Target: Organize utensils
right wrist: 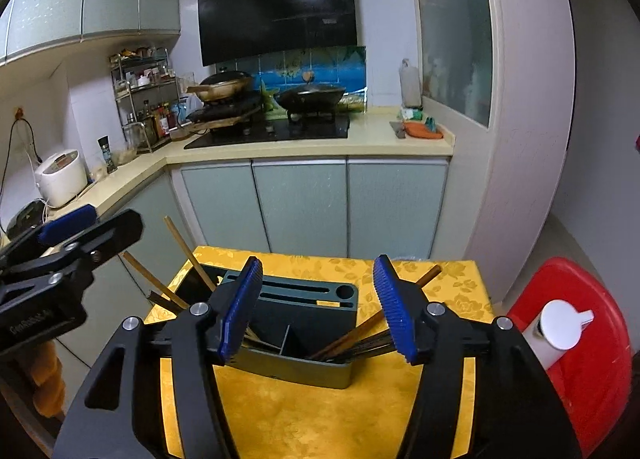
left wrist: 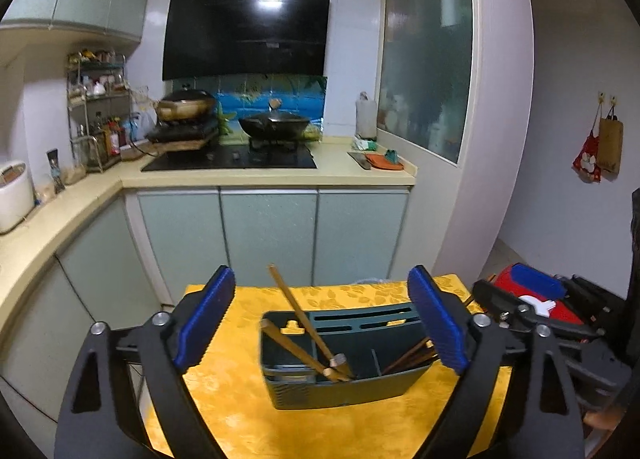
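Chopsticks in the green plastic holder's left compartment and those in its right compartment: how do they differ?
The left-compartment light wooden chopsticks lean left and rise steeply, high above the rim. The right-compartment darker brown chopsticks lean right and lie lower. The left ones are two spread sticks, the right ones a tighter bundle. Both sets stand in the same green plastic holder.

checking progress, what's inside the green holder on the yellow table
The holder has wooden chopsticks leaning in its left compartment and more sticks in the right one. Its walls hide the bottom and the lower ends.
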Available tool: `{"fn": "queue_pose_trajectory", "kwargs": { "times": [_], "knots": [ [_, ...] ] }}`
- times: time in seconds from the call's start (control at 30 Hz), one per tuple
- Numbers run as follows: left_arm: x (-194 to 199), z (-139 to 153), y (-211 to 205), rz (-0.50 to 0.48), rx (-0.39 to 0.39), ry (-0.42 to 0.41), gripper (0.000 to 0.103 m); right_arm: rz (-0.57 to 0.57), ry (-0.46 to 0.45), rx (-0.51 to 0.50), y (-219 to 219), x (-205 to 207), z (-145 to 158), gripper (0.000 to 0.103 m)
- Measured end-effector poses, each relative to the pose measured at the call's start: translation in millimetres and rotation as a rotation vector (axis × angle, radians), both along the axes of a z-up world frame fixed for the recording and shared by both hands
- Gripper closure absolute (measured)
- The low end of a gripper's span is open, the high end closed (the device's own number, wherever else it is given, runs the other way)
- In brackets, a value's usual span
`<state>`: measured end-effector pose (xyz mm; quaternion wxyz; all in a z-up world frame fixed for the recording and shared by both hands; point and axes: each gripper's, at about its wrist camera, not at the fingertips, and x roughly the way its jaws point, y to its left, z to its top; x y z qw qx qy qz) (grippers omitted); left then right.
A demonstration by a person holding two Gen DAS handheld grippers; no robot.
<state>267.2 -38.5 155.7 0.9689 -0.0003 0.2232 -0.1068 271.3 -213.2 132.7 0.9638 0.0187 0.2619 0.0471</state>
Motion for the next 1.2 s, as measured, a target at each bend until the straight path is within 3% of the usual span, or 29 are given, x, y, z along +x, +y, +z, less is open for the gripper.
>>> {"fn": "queue_pose_trajectory", "kwargs": {
  "times": [0.27,0.57,0.9,1.2],
  "knots": [
    [-18,-3,13,0.047,0.033,-0.037,0.008,-0.024,-0.053,0.015,-14,-24,7,0.028],
    [-46,-33,18,0.080,0.070,-0.018,0.007,-0.043,-0.100,0.041,-15,-57,-4,0.007],
    [-78,-84,26,0.119,0.102,0.016,0.007,-0.012,-0.123,-0.010,11,-96,-40,0.006],
    [-107,-106,40,0.145,0.090,0.038,0.007,-0.007,-0.123,-0.040,25,-125,-74,0.007]
  ]
}}
